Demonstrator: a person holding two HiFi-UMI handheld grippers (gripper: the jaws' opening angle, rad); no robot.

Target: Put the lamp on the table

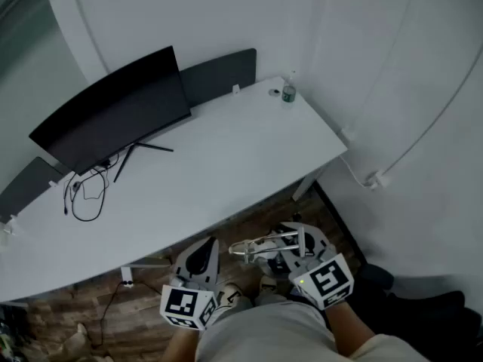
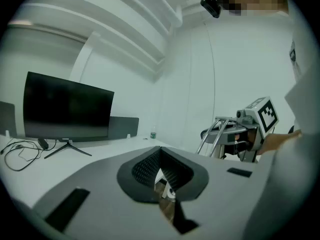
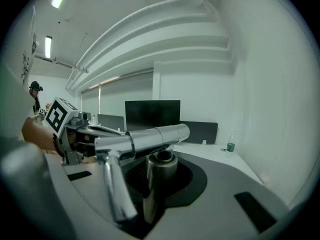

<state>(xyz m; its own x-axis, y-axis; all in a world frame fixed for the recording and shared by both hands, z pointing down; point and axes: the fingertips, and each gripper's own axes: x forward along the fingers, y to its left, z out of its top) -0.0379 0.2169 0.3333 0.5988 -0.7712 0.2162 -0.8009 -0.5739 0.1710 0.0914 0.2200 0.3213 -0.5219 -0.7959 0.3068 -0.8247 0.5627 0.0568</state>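
1. Jaws of the right gripper [image 3: 159, 176] are being pressed onto the lamp [image 3: 142, 141]; those of the left gripper [image 2: 160, 159] are being held together, empty.
2. The lamp is being held short of the table [image 1: 226, 164] (placing remains).

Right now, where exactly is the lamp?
In the head view the lamp is at the bottom centre, held in the right hand-held gripper, off the near edge of the white table and above the wooden floor.
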